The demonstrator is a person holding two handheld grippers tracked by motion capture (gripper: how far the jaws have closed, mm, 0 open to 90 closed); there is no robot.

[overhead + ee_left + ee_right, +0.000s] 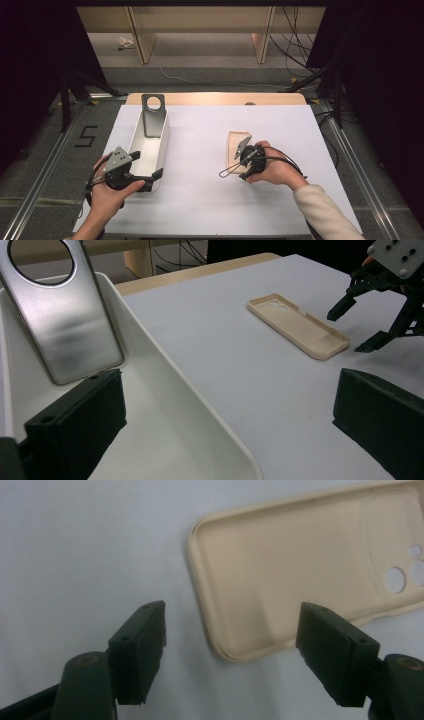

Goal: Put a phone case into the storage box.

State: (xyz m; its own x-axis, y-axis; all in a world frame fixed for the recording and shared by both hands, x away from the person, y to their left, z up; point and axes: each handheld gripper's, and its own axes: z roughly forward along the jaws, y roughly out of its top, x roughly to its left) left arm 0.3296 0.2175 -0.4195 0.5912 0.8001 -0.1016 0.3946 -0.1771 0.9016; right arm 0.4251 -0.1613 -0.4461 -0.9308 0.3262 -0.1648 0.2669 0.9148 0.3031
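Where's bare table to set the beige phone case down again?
Widest bare patch: between the white bin and the beige phone case. Also free: the near edge in front of both hands. Crowded: around the right gripper and the bin's near end, at the left gripper.

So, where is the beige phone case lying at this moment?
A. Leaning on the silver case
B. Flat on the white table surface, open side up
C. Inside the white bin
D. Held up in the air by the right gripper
B: the beige phone case lies flat on the white table surface with its hollow side up, apart from the white bin, and the right gripper has open jaws around its near corner.
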